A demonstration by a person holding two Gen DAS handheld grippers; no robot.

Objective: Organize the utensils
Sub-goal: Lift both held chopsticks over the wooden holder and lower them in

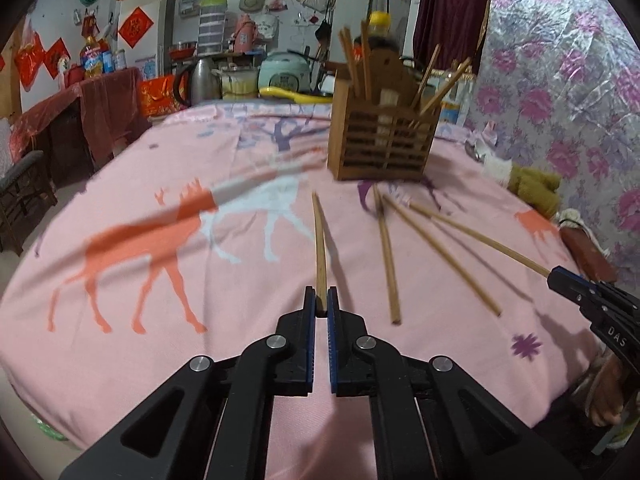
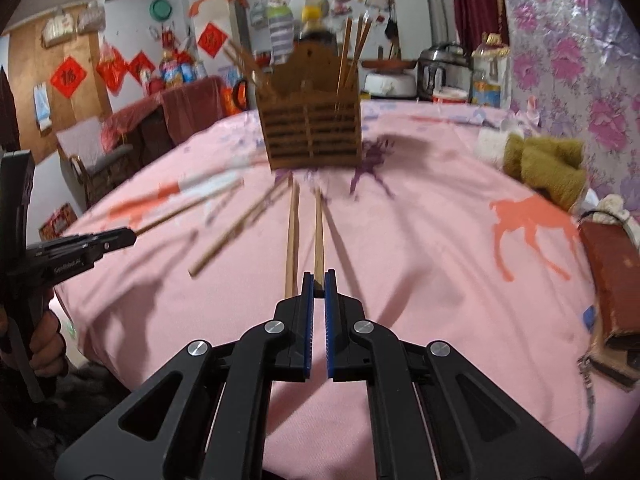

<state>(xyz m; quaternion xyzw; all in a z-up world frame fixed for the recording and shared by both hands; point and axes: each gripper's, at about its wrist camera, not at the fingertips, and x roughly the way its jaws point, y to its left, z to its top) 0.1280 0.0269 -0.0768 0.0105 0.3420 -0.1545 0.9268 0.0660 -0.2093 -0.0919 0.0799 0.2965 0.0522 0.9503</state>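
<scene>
**Both claws clamped on a chopstick each, holder waiting at the back**

Black linkage arms and blue pads fill the foreground of the left wrist view, where the left claw (image 1: pixel 321 300) is pinched tight on the near end of one chopstick (image 1: pixel 319 240). That stick runs straight ahead from the pads toward the wooden holder (image 1: pixel 382 148), its far tip short of the holder's base.

On the right wrist view the right claw (image 2: pixel 319 284) is likewise closed hard on the end of a second chopstick (image 2: pixel 318 232), which points at the holder (image 2: pixel 314 140). Just beside it on the left lies a loose chopstick (image 2: pixel 292 236), nearly parallel and outside the pads. In the left wrist view the right claw (image 1: pixel 558 274) shows at the right edge, with its chopstick (image 1: pixel 480 240) slanting away from it over the cloth.

Two more loose sticks (image 1: pixel 400 256) lie on the pink tablecloth (image 1: pixel 140 320), printed with orange and white deer, fanning out from a spot just in front of the holder. The holder stands upright at the far side of the table, slatted, with several chopsticks already standing in its compartments and leaning outward.

An olive-green cloth bundle (image 2: pixel 548 164) sits near the table's right edge, and a reddish-brown box (image 2: pixel 612 272) lies closer along the same edge. A hand (image 2: pixel 46 344) grips the left tool's handle at the left border of the right wrist view.
</scene>
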